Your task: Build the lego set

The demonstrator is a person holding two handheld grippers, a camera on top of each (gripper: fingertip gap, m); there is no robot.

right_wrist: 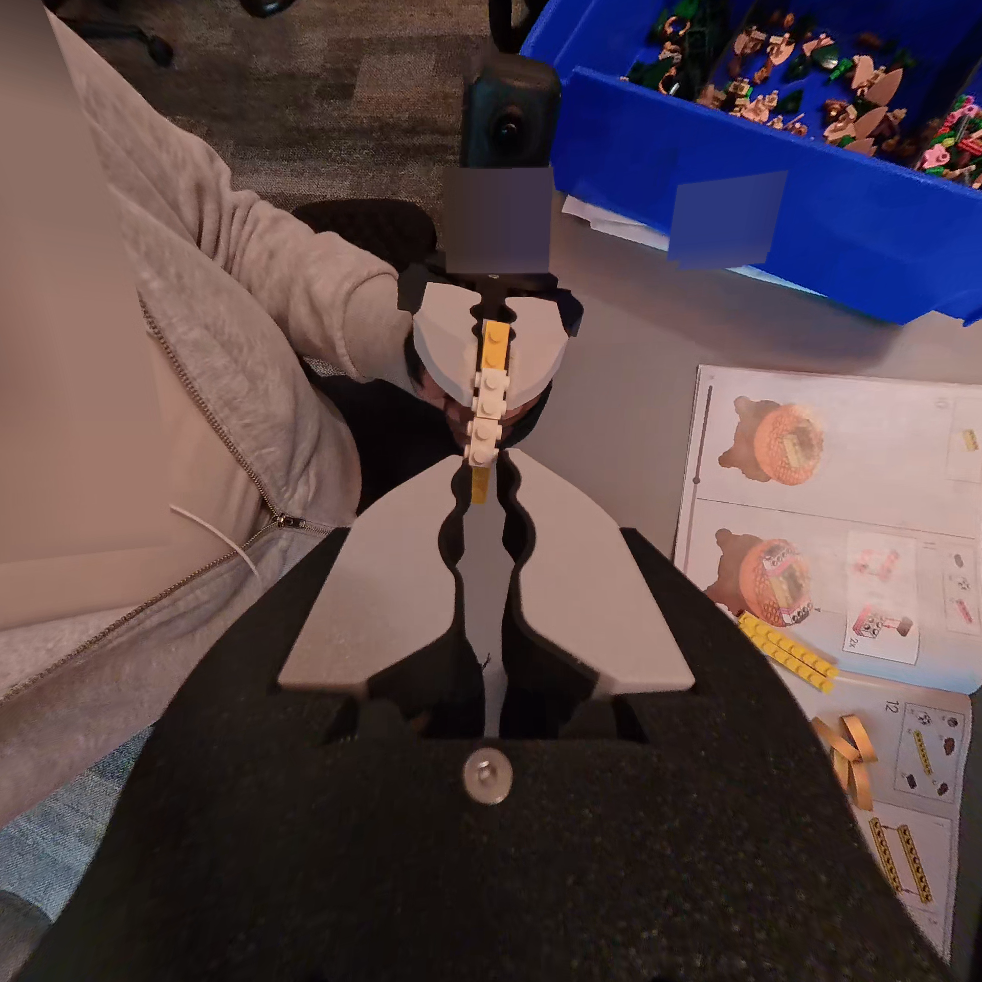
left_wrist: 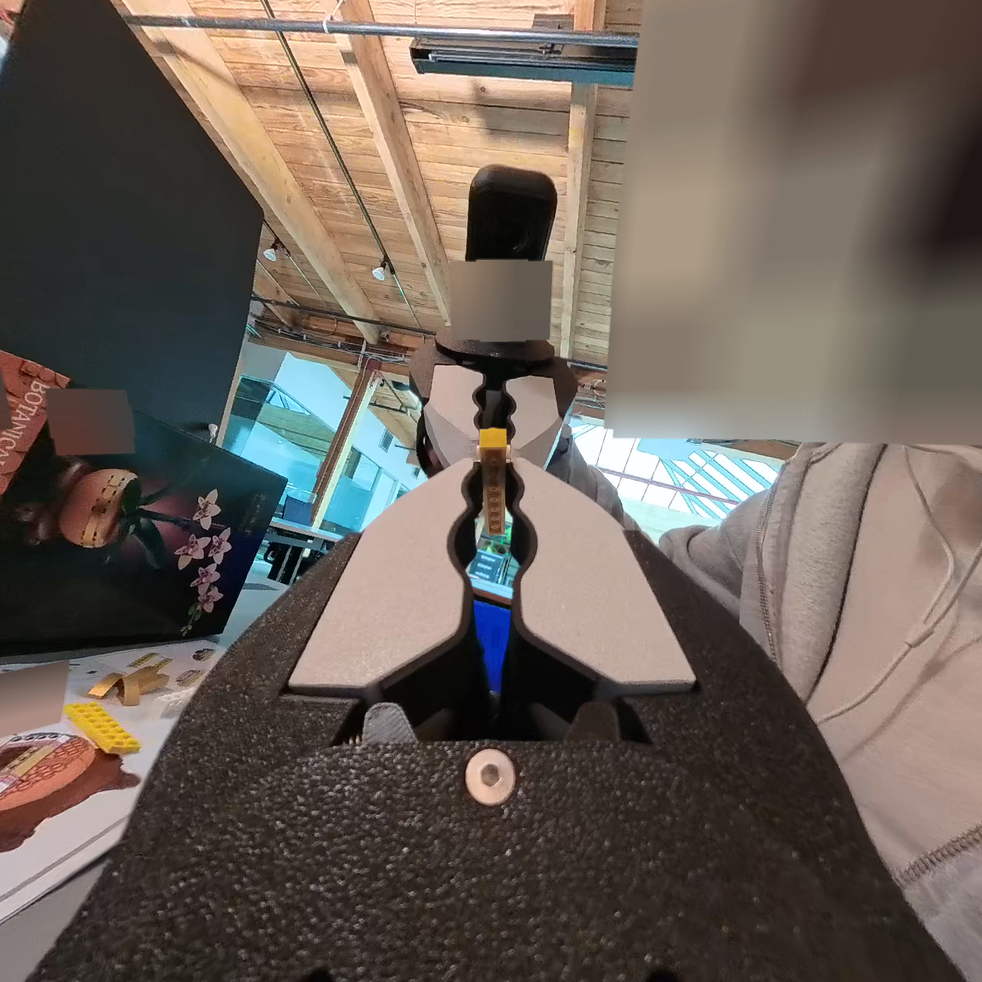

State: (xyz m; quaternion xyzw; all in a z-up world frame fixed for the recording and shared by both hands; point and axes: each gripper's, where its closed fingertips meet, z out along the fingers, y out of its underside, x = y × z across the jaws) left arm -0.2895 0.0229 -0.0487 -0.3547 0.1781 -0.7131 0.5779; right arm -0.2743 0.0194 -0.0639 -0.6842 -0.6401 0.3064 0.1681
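With both grippers clenched on opposite ends of the yellow-and-white plate strip (right_wrist: 488,420) held in mid-air, I keep the left gripper (left_wrist: 494,461) and right gripper (right_wrist: 482,467) aligned, avoiding any twist.

Grey table (right_wrist: 627,425): blue bin (right_wrist: 850,223), instr. sheets (right_wrist: 829,510).

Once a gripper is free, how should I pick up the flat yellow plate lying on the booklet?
Probably pinch the yellow plate across its narrow width, at mid-length, coming from above: it lies flat on the booklet, long and thin, with both long edges clear.
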